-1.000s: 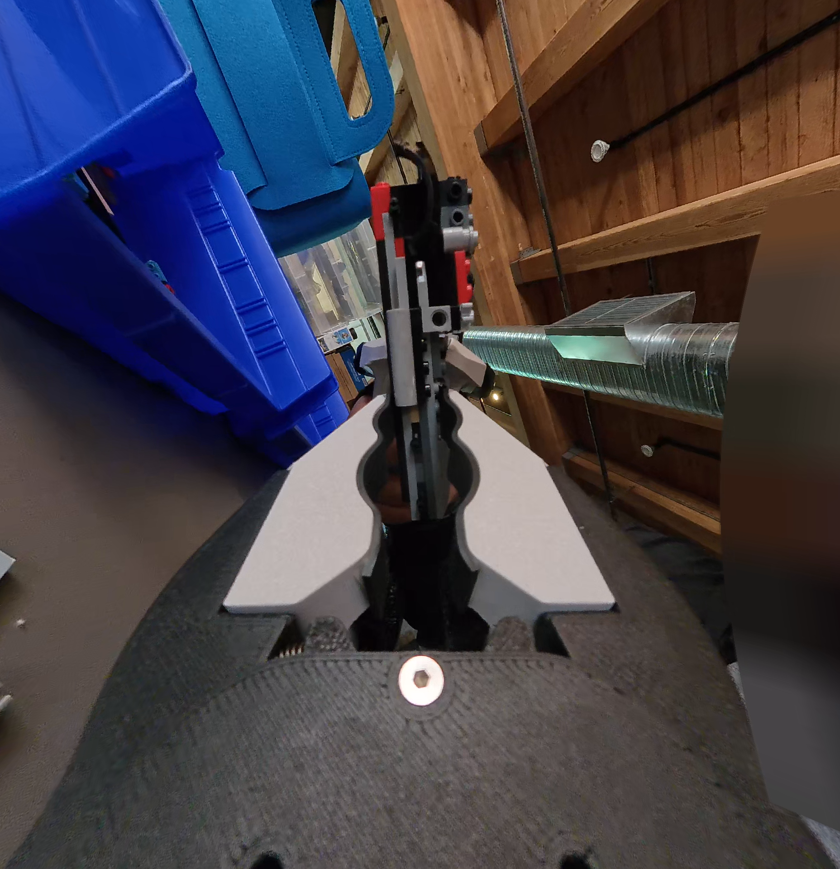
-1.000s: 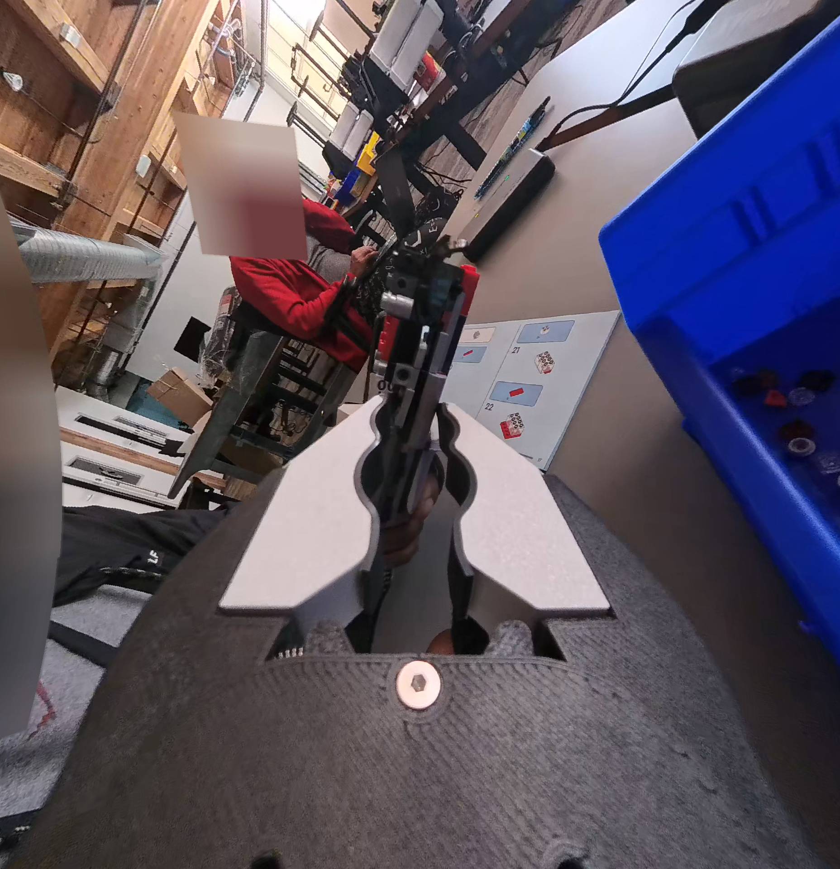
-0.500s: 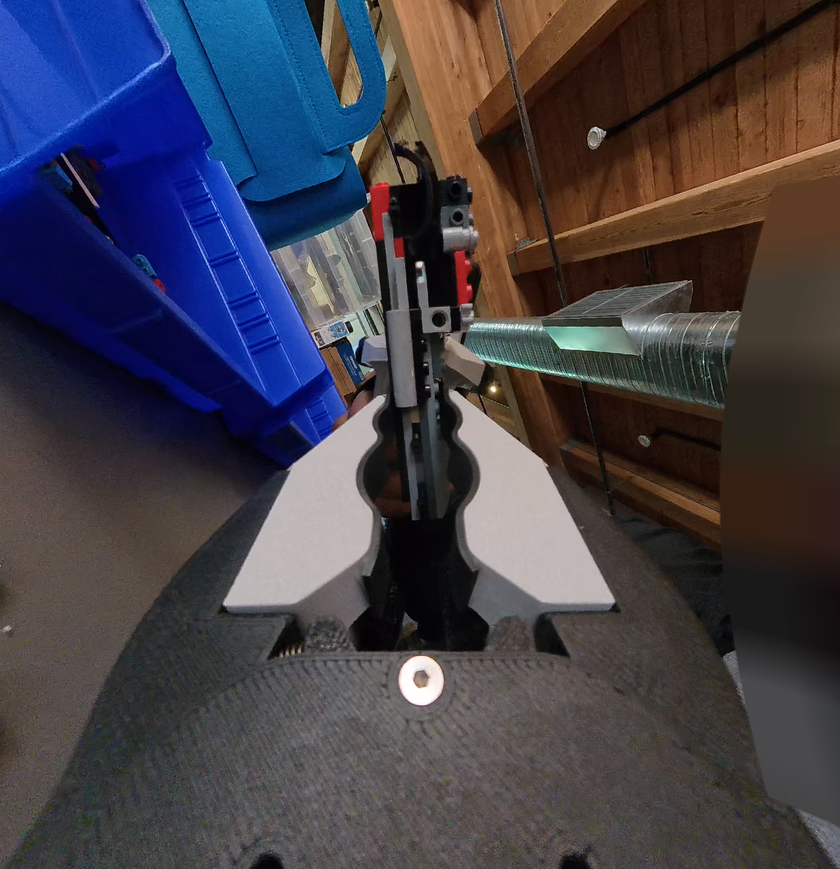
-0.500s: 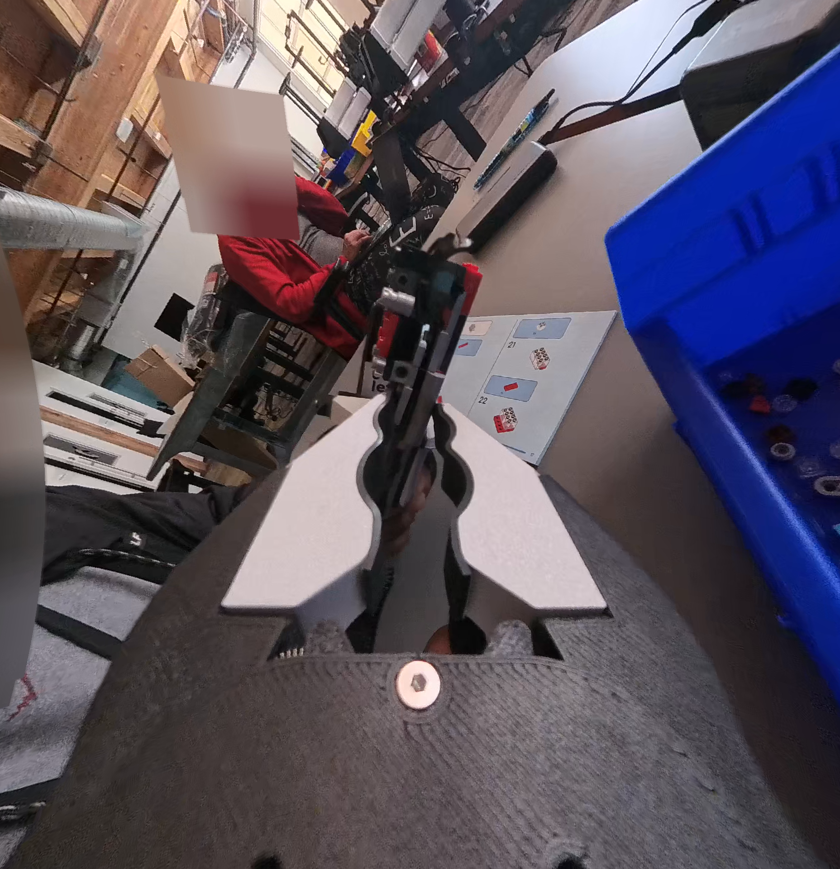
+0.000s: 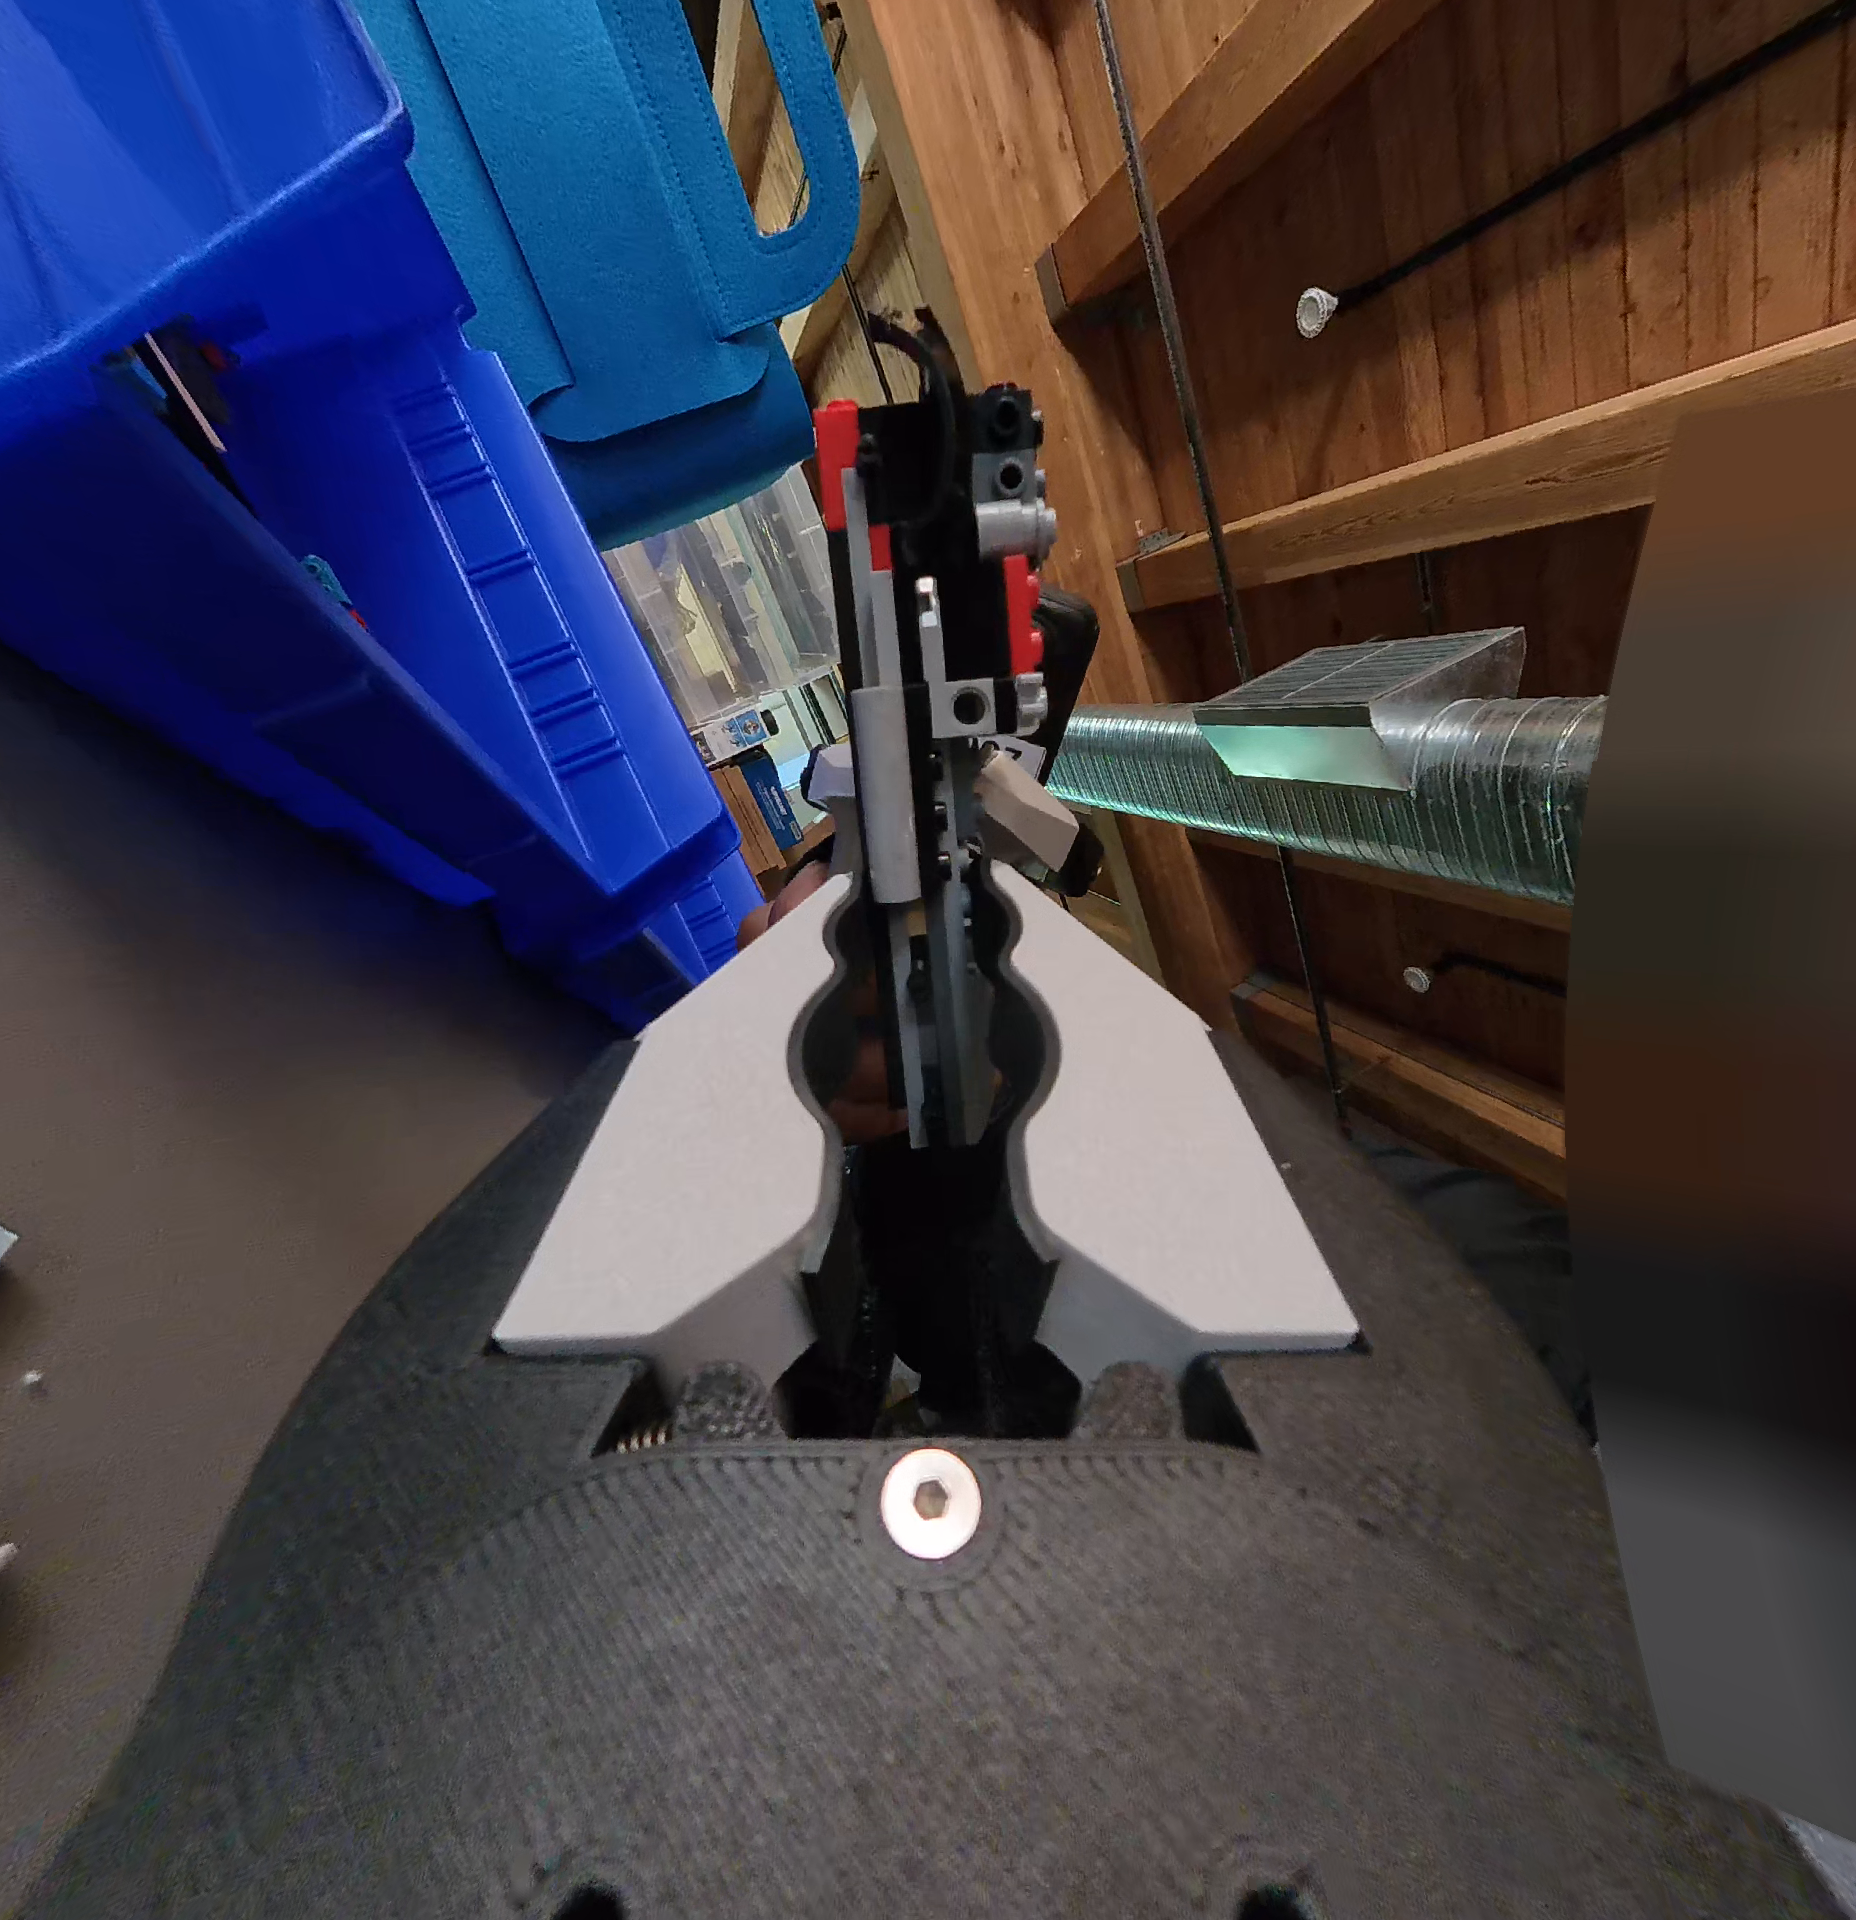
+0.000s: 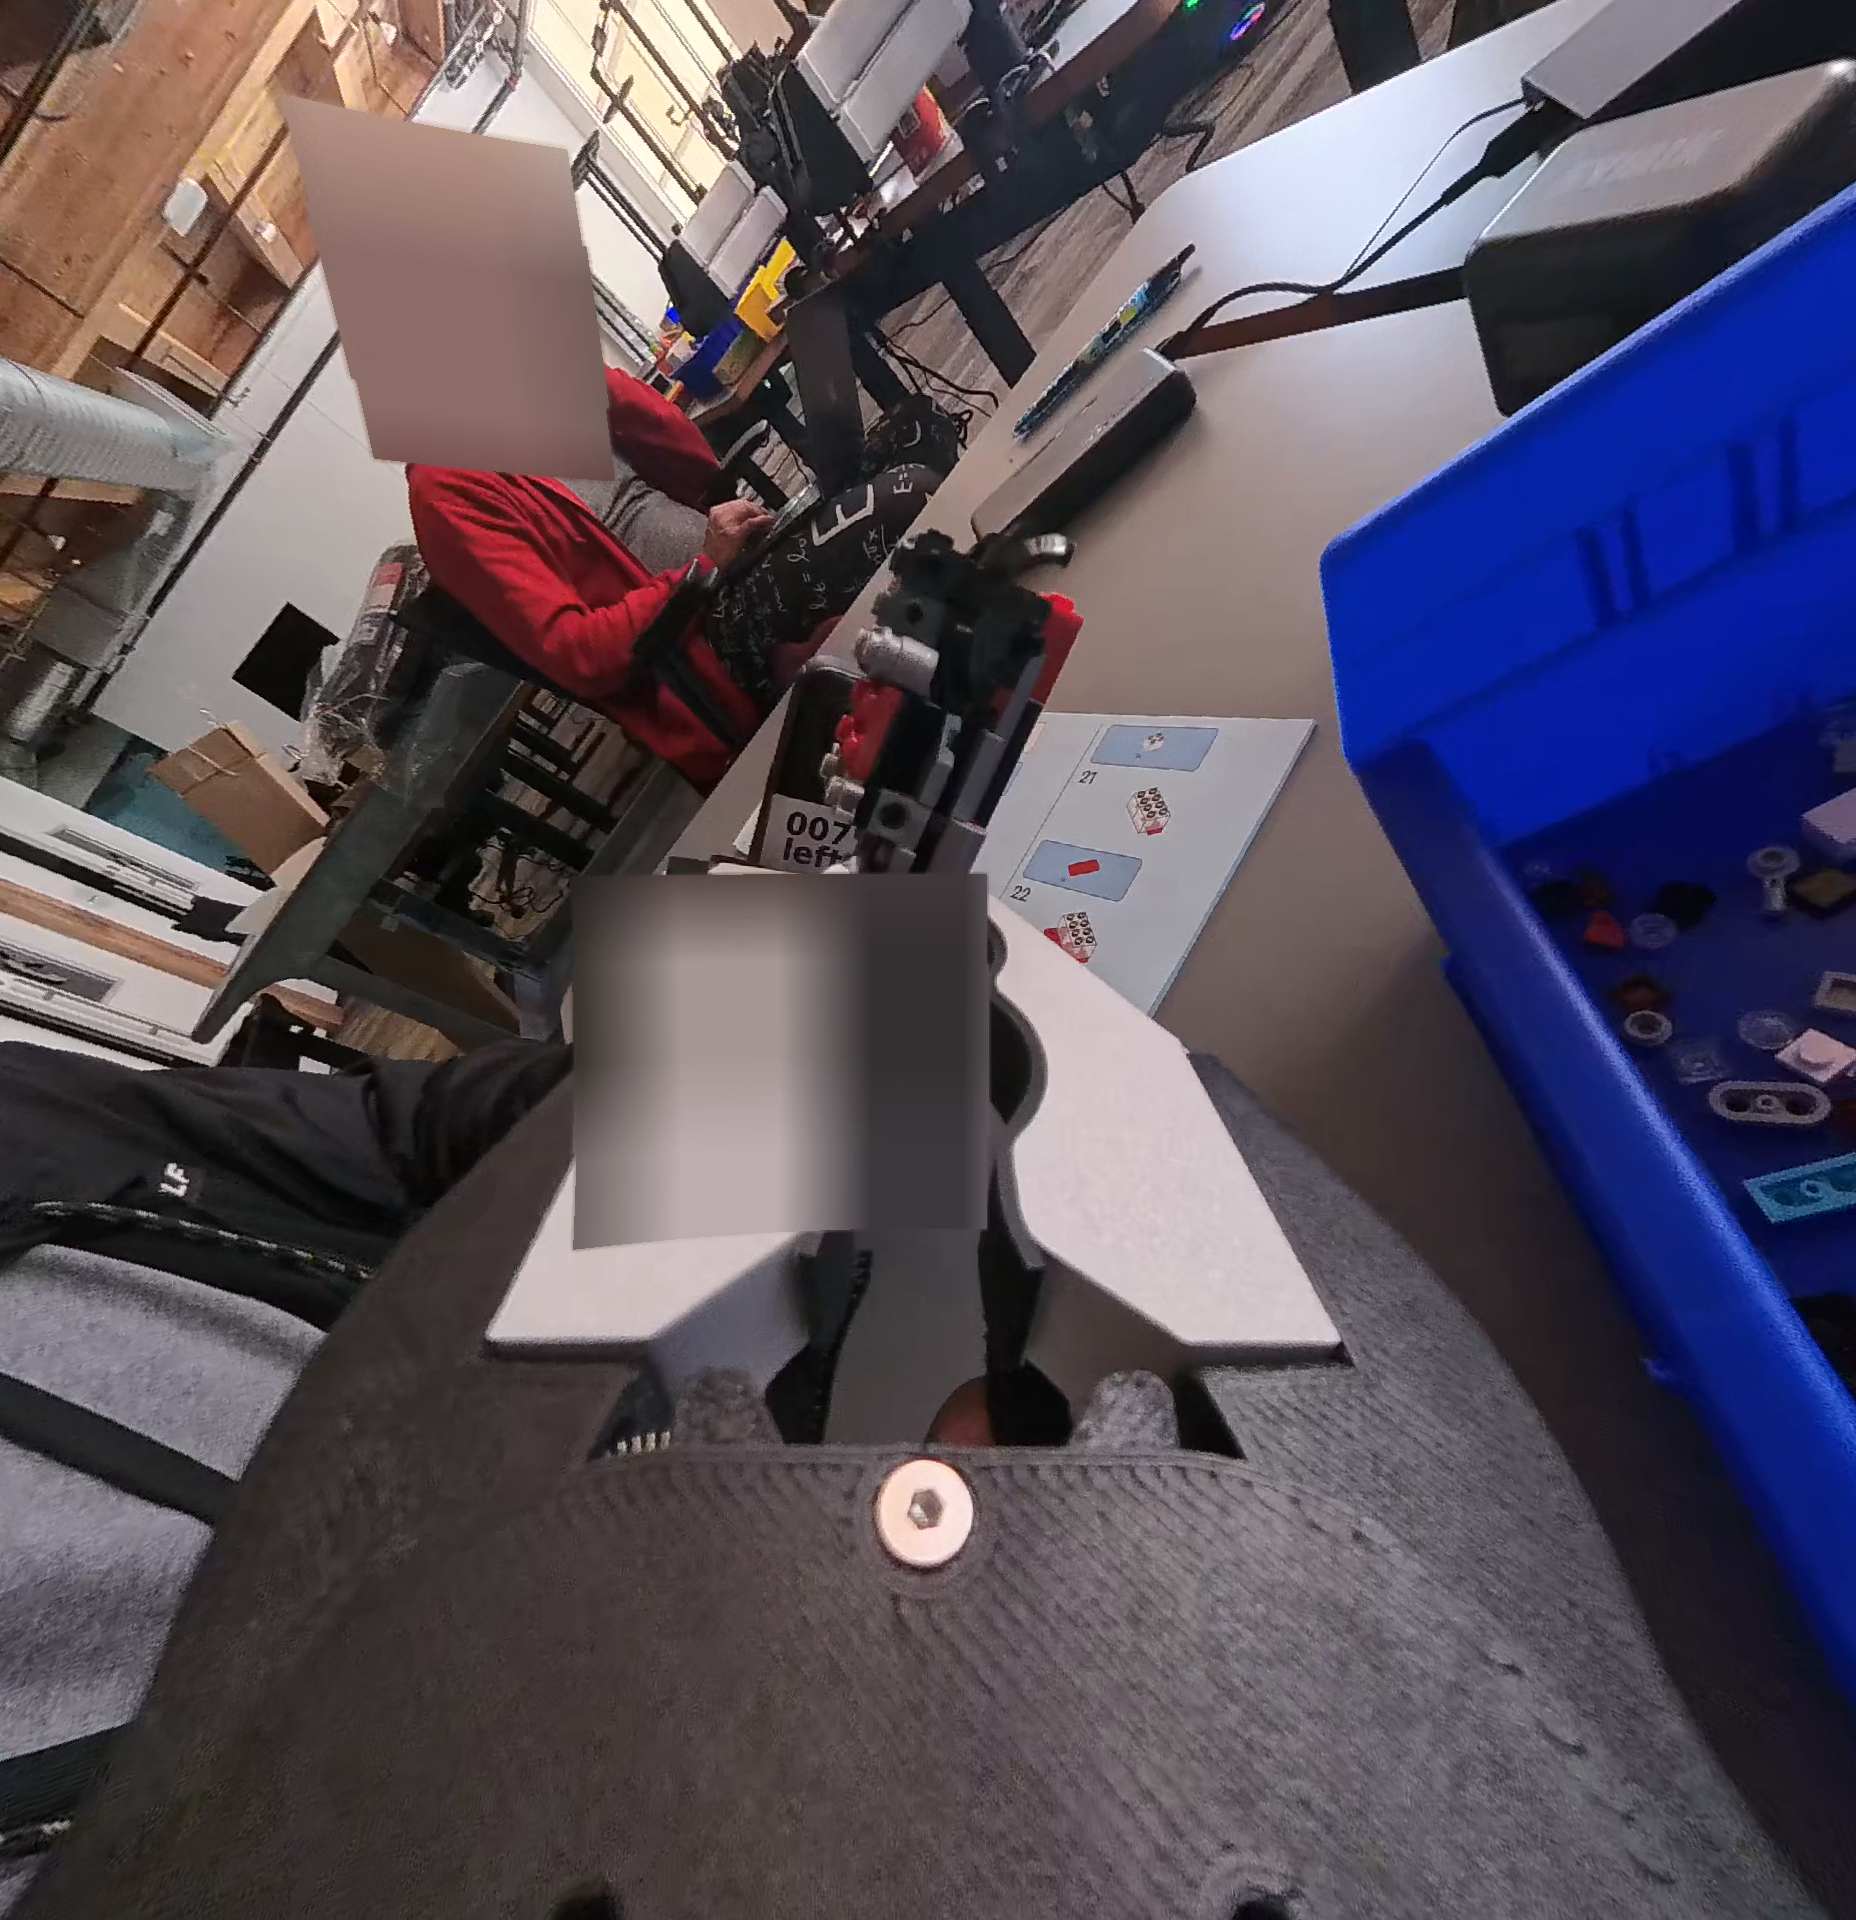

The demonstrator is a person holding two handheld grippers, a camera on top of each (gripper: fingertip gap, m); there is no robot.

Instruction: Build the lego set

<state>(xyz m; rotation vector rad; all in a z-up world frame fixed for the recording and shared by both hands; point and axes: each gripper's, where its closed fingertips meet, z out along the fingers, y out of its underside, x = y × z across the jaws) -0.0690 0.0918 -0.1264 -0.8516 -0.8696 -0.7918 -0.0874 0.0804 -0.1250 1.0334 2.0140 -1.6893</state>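
Note:
A slim lego model [image 5: 934, 623] of black, grey and red pieces is held in the air above the table. My left gripper [image 5: 919, 894] is shut on its lower part, and the model stands straight up from the fingers. My right gripper [image 6: 919, 868] grips the same model [image 6: 955, 707] from the opposite side. A mosaic patch covers its left finger; the right finger [image 6: 1111, 1091] shows. In the left wrist view, the right gripper's grey fingertips [image 5: 1023, 821] show just beyond my own.
Stacked blue bins [image 5: 332, 520] and a teal felt bag [image 5: 633, 208] stand left of the model, a metal duct [image 5: 1319, 790] to its right. A blue bin [image 6: 1526, 644] with loose pieces, an instruction sheet [image 6: 1163, 821], black boxes [image 6: 1651, 208] and a seated person [image 6: 550, 582] show in the right wrist view. Both grippers' tips are close together, under 4 cm apart.
Both grippers keep their hold on the model. The right wrist view has swung, so more of the blue bin's inside shows. The left wrist view has shifted only slightly.

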